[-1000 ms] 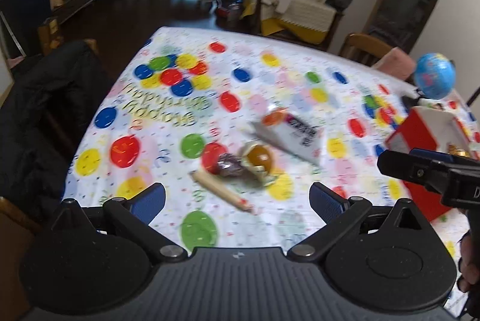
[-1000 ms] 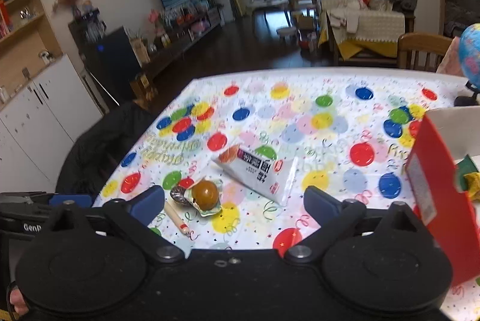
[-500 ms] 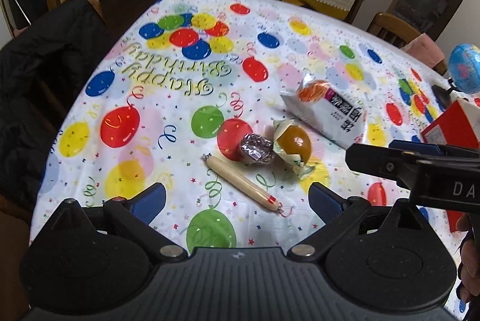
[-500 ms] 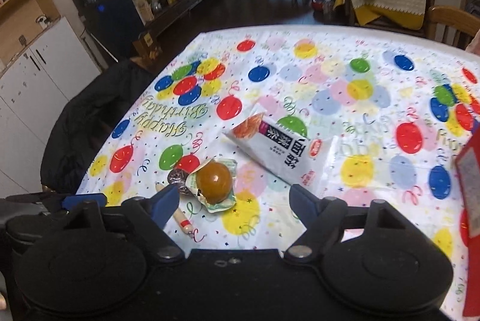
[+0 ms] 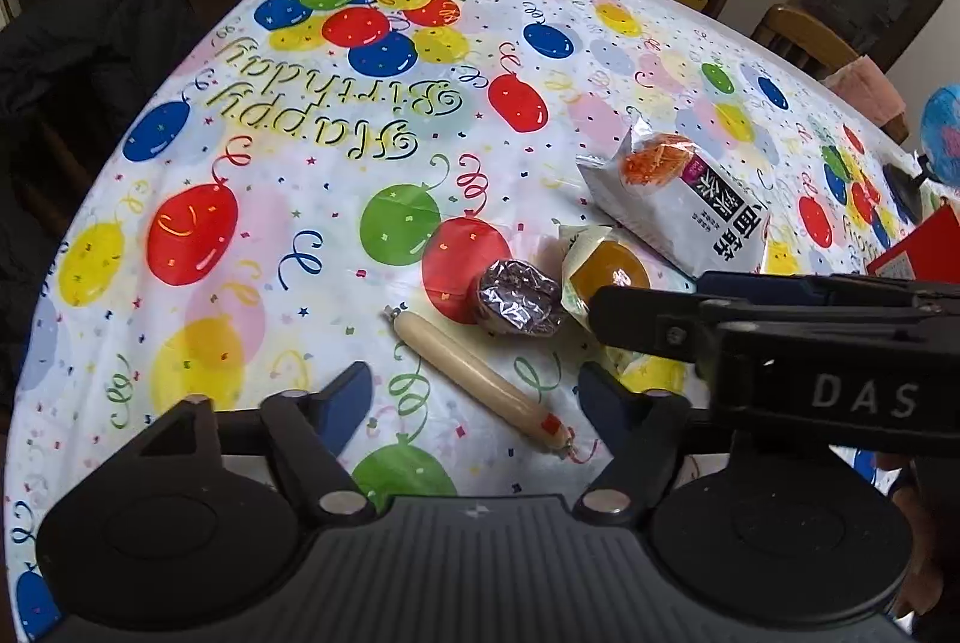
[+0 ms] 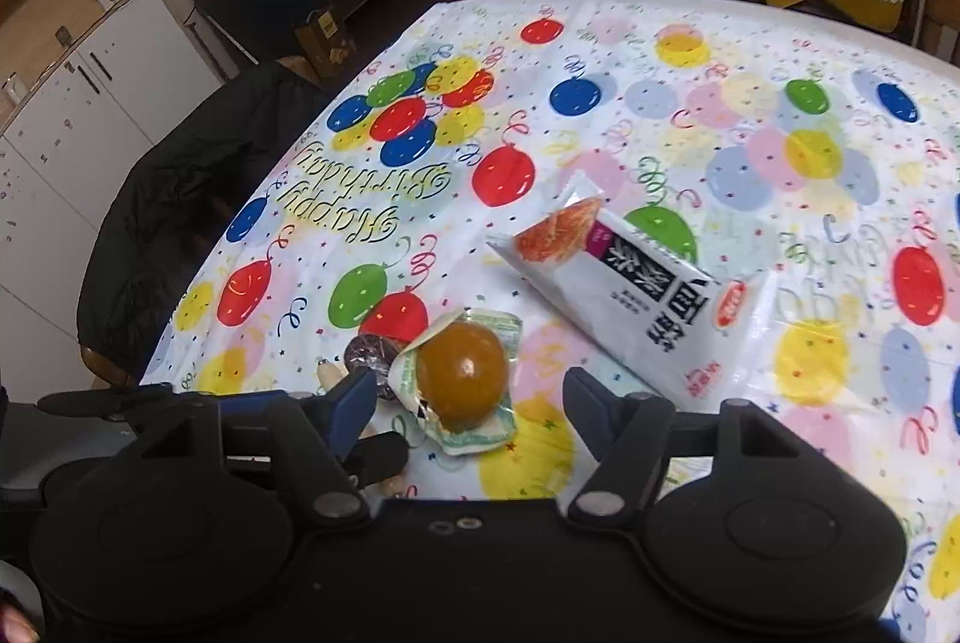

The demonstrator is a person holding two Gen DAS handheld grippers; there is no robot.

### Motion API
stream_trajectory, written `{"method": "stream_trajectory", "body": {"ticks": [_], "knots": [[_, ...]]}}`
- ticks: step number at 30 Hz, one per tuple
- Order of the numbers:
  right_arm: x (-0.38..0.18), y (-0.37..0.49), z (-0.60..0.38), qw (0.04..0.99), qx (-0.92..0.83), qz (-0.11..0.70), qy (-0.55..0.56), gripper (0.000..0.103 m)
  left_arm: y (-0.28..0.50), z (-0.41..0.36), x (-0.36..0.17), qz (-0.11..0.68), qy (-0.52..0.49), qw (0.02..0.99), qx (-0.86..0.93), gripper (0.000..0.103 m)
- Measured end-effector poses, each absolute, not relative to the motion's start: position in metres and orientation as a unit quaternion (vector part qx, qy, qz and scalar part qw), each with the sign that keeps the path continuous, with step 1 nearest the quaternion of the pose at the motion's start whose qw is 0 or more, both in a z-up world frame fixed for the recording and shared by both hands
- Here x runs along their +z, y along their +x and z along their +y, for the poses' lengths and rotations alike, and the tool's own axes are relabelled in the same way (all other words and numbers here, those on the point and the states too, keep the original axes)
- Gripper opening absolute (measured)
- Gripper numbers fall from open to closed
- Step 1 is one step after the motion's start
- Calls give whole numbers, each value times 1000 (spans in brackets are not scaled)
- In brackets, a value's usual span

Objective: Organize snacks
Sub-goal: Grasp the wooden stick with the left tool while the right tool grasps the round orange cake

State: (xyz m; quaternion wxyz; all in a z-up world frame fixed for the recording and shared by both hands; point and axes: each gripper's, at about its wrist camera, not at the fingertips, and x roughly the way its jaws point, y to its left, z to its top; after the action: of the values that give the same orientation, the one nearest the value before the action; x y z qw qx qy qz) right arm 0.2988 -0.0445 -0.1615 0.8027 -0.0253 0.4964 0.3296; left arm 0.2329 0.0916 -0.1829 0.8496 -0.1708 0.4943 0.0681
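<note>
The sausage stick (image 5: 480, 382) is lying slantwise between the left gripper (image 5: 477, 397)'s closing, still-open jaws; right gripper (image 6: 468, 403)'s jaws are closing around the egg (image 6: 462, 370), not yet pressing

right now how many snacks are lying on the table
4: a sausage stick nearest, a foil-wrapped sweet beside it, a packed egg next, and a white noodle packet farthest. Others may be hidden.

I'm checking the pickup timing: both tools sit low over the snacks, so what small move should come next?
Probably lower the left tool a touch more and close on the sausage stick. The stick lies flat on the tablecloth between its half-narrowed jaws, untouched. The right tool likewise frames the wrapped egg. Both have just been closing.
</note>
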Motion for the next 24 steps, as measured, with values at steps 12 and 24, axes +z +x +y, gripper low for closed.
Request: {"method": "stream_trajectory", "body": {"ticks": [12, 24], "knots": [[-175, 307, -36, 784, 349, 513, -12, 48, 239, 87, -182, 491, -166, 852, 72, 30], [-164, 300, -58, 799, 331, 502, 8, 46, 233, 99, -180, 497, -186, 845, 68, 11]]}}
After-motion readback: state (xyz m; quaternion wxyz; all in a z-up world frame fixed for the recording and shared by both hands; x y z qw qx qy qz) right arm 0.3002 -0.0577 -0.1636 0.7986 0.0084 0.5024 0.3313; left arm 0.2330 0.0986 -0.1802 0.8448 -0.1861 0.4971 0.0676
